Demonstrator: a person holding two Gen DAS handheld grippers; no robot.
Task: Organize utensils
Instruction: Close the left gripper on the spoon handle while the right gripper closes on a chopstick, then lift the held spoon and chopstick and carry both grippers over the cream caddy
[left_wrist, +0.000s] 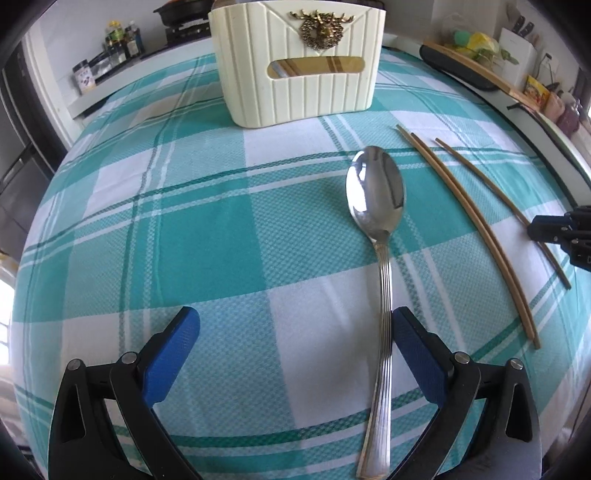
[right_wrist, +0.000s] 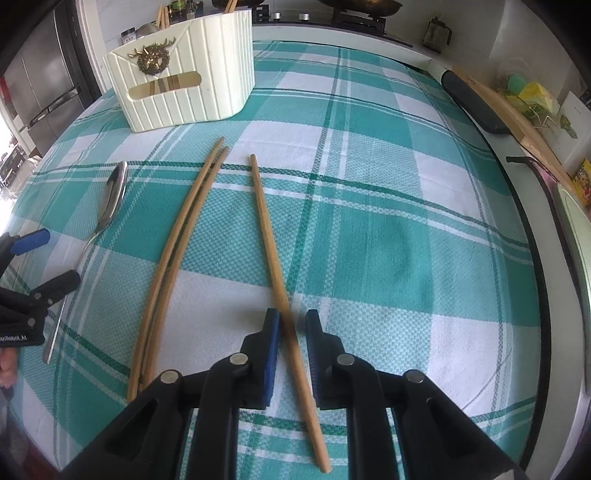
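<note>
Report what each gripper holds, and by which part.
Nothing held. Left gripper is open around the spoon handle; right gripper straddles the single chopstick, not yet closed.

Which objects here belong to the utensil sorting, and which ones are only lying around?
For the job:
- spoon
- pair of chopsticks
- single chopstick
- cream holder

Only lying about:
- sauce bottles
- black pan
- cutting board

We read only one text: white lettering "…enRobot.AI", start cut off, on black body of left gripper (right_wrist: 55, 258) at right wrist view's left edge. Other labels too small.
</note>
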